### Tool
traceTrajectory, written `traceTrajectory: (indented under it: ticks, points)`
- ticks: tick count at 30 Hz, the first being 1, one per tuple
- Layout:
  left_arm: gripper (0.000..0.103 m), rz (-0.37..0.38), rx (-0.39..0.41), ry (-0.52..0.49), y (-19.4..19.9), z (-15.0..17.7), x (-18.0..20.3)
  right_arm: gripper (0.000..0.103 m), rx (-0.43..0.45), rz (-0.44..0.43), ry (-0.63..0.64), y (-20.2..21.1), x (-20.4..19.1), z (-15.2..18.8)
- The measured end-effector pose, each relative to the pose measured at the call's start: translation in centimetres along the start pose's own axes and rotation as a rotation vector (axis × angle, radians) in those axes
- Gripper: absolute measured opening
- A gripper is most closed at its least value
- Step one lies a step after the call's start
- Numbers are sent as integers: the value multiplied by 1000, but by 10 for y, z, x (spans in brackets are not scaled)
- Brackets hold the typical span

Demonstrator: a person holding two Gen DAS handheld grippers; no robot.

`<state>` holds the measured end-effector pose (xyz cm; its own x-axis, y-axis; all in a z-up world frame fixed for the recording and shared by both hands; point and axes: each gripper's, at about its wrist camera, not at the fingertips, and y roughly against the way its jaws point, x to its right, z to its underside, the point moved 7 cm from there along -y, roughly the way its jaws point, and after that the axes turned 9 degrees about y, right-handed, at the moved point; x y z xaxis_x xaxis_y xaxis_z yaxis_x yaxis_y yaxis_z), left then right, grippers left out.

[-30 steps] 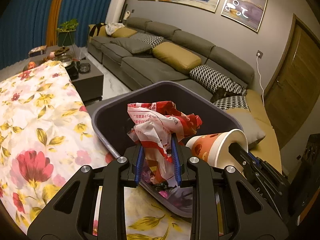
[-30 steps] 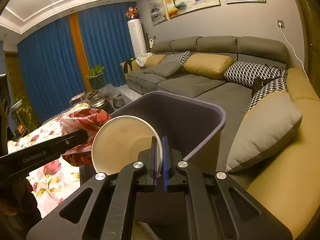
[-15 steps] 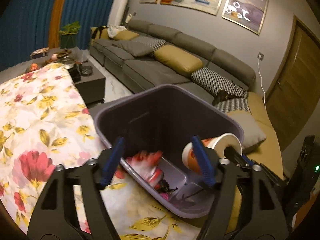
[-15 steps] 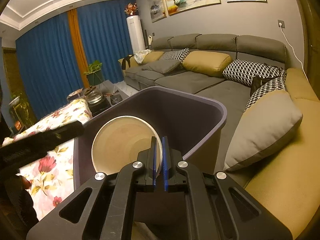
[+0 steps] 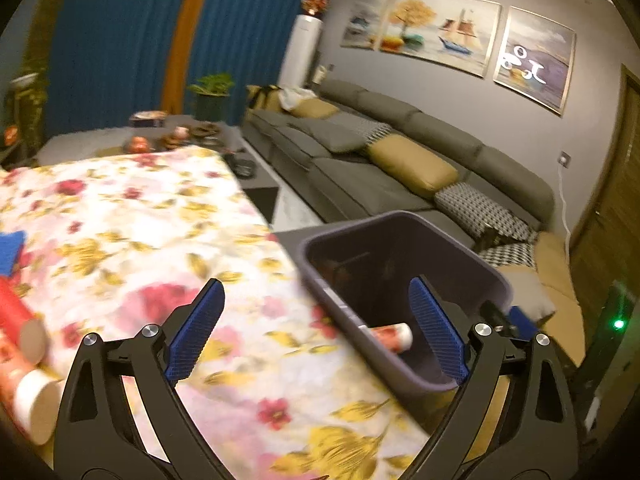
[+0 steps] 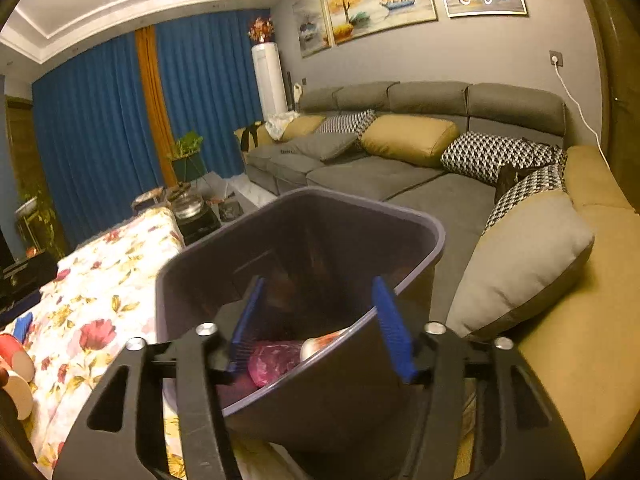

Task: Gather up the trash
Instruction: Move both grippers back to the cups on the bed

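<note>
Left wrist view: left tongs [image 5: 314, 332] spread wide, nothing between the pads, jaws just opened further, poised over the flowered tabletop [image 5: 132, 232] beside the dark bin [image 5: 472, 268]. A paper cup [image 5: 390, 334] lies inside the bin. More red cups [image 5: 24, 364] rest at the tabletop's left edge, blurred. Right wrist view: right tongs [image 6: 320, 328] part-open and empty, jaws just opened, above the bin [image 6: 424, 232], where the cup [image 6: 320, 344] and what seems a crumpled red wrapper [image 6: 272, 362] lie. Grey sofa [image 6: 380, 176] behind.
</note>
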<state>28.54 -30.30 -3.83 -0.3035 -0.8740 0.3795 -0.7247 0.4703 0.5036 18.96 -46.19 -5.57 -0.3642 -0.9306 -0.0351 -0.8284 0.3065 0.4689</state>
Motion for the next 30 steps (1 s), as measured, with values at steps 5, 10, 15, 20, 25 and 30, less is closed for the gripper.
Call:
traceTrajectory:
  ticks: [5,10,15,20,25,30]
  points:
    - [92,-72,53,12,37,3,-24,78,36,-22,14,22,-11,0]
    - [92,-114,96,33,76,7,-54,81,65,-69,20,44,-32,2]
    - [92,-186,151,13,116,16,-84,81,82,-177,27,67,-66,5]
    - [92,-271,173,32,156,32,-127,86,102,-295,68,91,-112,11]
    - [92,-352,188,76,192,49,-173,86,69,-432,99,109,-163,26]
    - [92,-400,208,90,221,63,-207,86,22,-507,134,117,-207,44]
